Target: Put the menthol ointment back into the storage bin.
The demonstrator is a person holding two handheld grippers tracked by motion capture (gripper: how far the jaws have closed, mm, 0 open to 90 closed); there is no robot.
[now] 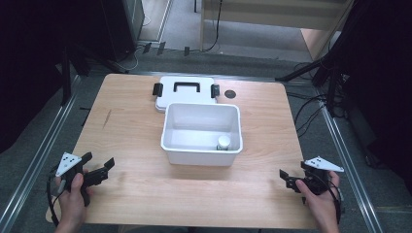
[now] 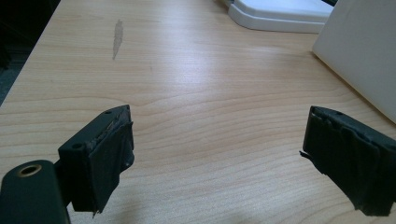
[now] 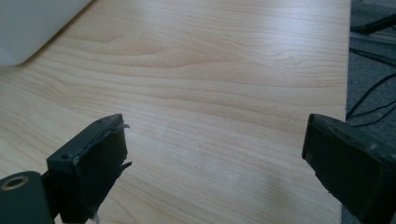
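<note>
A white bin (image 1: 201, 131) stands open in the middle of the table (image 1: 126, 136), and its lid (image 1: 184, 92) lies flat just behind it, touching or nearly touching the far rim, black handle up and a black latch at each end. Set there, the lid is clear of the opening yet close enough to go back on. Inside the bin, against the near wall toward its right corner, stands a small jar (image 1: 224, 142) with a white cap — the one thing in it, upright.

Both grippers are held low at the near corners, well apart from the bin. The left gripper (image 1: 99, 167) points toward the bin's left side; in its own view the jaws are wide apart with nothing between them, bare wood ahead, the bin wall and a corner of the lid at the upper right. The right gripper (image 1: 286, 177) points left toward the bin — its jaws also stand wide apart and empty, with a corner of the bin at the upper left of its view.

I judge this a ready stance: hands parked symmetrically, jaws spread for a first grasp, most likely at the jar or the lid
</note>
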